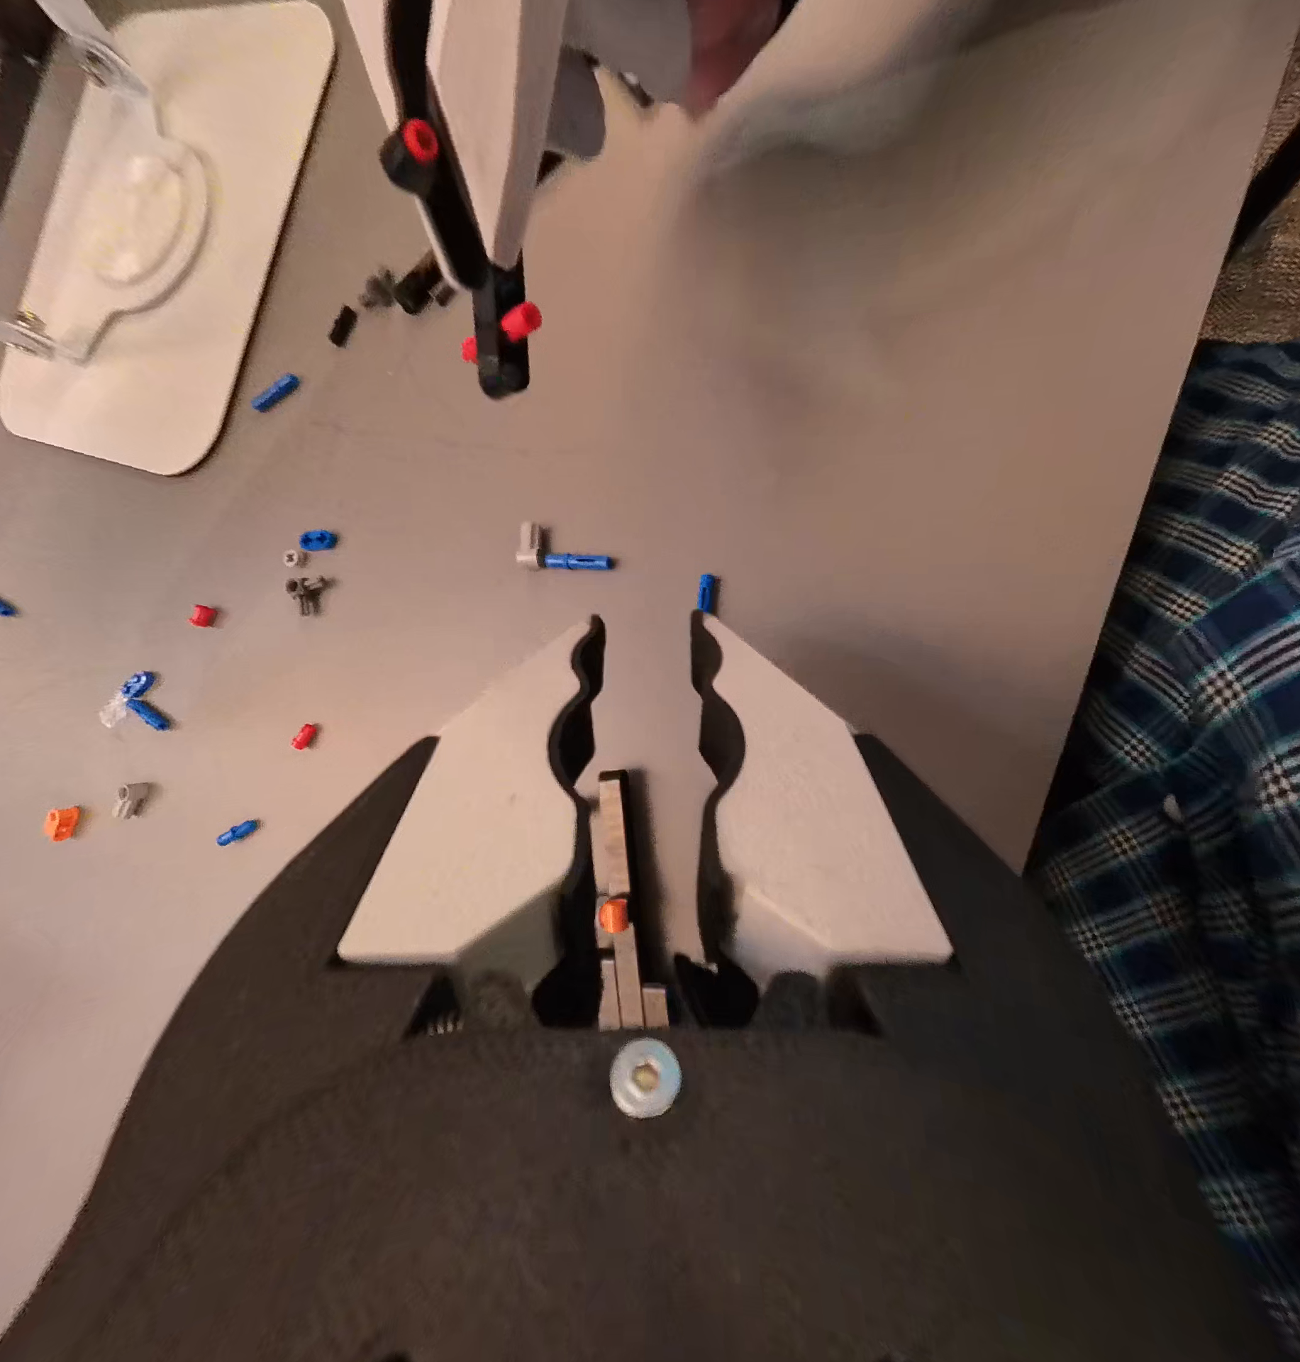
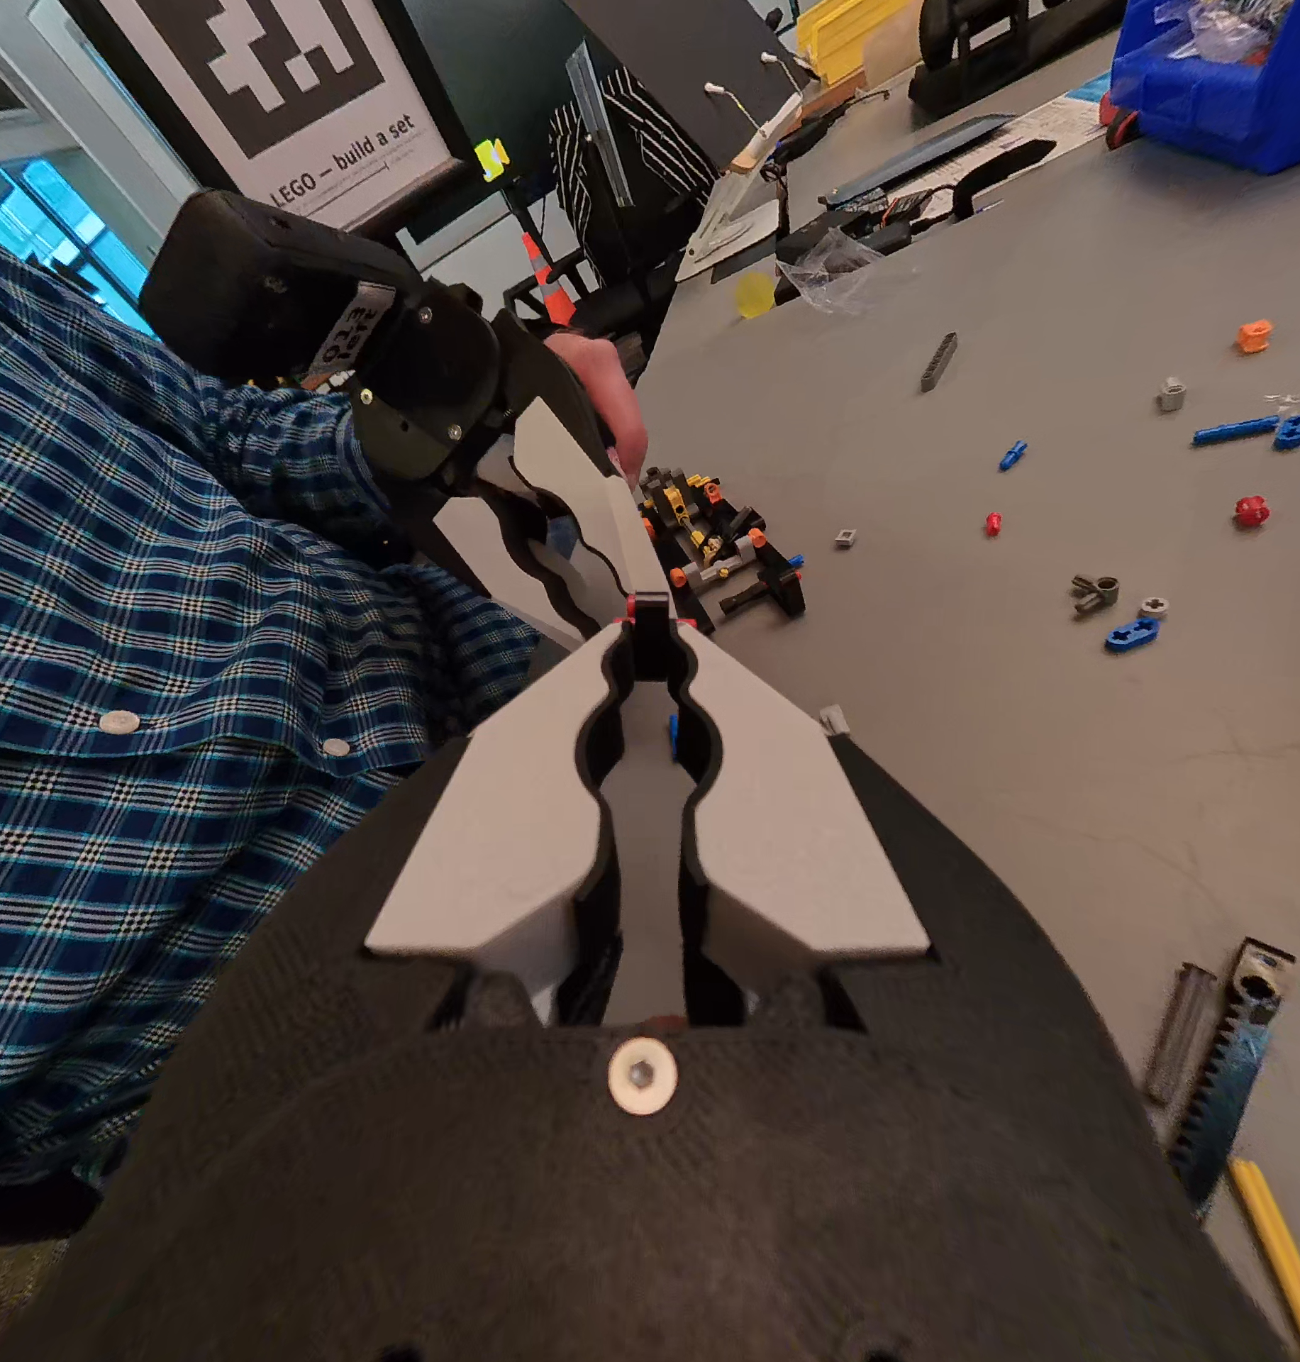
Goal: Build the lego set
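My left gripper (image 1: 647, 626) is open and empty, low over the grey table (image 1: 816, 479). A blue pin (image 1: 706, 592) lies just past its right fingertip, and a grey connector with a blue pin (image 1: 558, 556) lies ahead. My right gripper (image 2: 650, 648) is shut on a black beam with red pins (image 2: 650, 626). In the left wrist view it (image 1: 503, 273) hangs above the table with the beam (image 1: 501, 346) pointing down. A partly built black, yellow and orange model (image 2: 720, 545) stands behind the left gripper (image 2: 624, 612).
Loose blue, red, orange and grey pieces (image 1: 204, 615) are scattered to the left. A white board with a clear stand (image 1: 168, 221) is at far left. The table edge (image 1: 1148, 516) and a person's plaid shirt (image 1: 1221, 737) are right. A black toothed rack (image 2: 1221, 1069) lies nearby. One gripper's finger ends stand about 8 cm off the other's.
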`<state>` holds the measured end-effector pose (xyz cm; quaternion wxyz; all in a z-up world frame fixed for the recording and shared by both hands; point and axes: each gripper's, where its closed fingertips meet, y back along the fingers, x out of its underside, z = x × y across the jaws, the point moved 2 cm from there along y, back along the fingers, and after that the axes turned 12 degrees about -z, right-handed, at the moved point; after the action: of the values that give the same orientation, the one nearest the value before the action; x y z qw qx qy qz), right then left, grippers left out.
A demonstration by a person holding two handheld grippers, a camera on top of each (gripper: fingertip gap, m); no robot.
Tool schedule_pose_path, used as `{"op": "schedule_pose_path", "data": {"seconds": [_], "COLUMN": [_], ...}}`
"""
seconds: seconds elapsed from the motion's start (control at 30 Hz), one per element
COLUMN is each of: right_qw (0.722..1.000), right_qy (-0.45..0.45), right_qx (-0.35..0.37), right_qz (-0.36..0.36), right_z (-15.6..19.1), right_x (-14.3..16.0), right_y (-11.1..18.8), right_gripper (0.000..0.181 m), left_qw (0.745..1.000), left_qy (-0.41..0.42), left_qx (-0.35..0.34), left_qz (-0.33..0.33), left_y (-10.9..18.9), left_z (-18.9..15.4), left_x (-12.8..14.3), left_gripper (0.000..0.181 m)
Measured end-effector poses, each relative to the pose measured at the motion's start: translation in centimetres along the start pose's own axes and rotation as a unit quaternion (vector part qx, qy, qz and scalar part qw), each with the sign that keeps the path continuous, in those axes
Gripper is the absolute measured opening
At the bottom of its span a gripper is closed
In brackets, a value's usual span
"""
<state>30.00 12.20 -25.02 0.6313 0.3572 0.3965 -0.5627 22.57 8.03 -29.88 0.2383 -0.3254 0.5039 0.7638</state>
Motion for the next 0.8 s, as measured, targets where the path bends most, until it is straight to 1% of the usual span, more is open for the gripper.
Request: {"op": "schedule_pose_path", "data": {"seconds": [0.1, 0.23, 0.4, 0.63, 0.8], "right_qw": [1.000, 0.998, 0.991, 0.977, 0.956], "right_qy": [0.008, 0.034, 0.061, 0.106, 0.167], "right_qx": [0.006, 0.017, 0.018, 0.005, 0.011], "right_qz": [0.014, 0.059, 0.116, 0.184, 0.243], "right_z": [-0.2, -0.5, -0.5, 0.0, 0.2], "right_x": [0.4, 1.8, 3.8, 6.1, 7.8], "right_y": [0.3, 0.8, 1.3, 0.6, 0.2], "right_gripper": [0.006, 0.006, 0.006, 0.005, 0.005], "left_qw": [1.000, 0.998, 0.996, 0.994, 0.991], "left_qy": [0.006, -0.002, 0.001, -0.011, -0.022], "left_qx": [0.016, 0.034, 0.059, 0.080, 0.097], "left_qz": [0.014, 0.046, 0.060, 0.074, 0.086], "left_y": [-0.1, -0.1, -0.4, -1.6, -2.3], "left_z": [-0.2, -0.4, -1.1, -1.5, -1.7], "left_x": [0.7, 1.8, 2.5, 2.6, 2.3], "left_gripper": [0.023, 0.026, 0.027, 0.026, 0.020]}}
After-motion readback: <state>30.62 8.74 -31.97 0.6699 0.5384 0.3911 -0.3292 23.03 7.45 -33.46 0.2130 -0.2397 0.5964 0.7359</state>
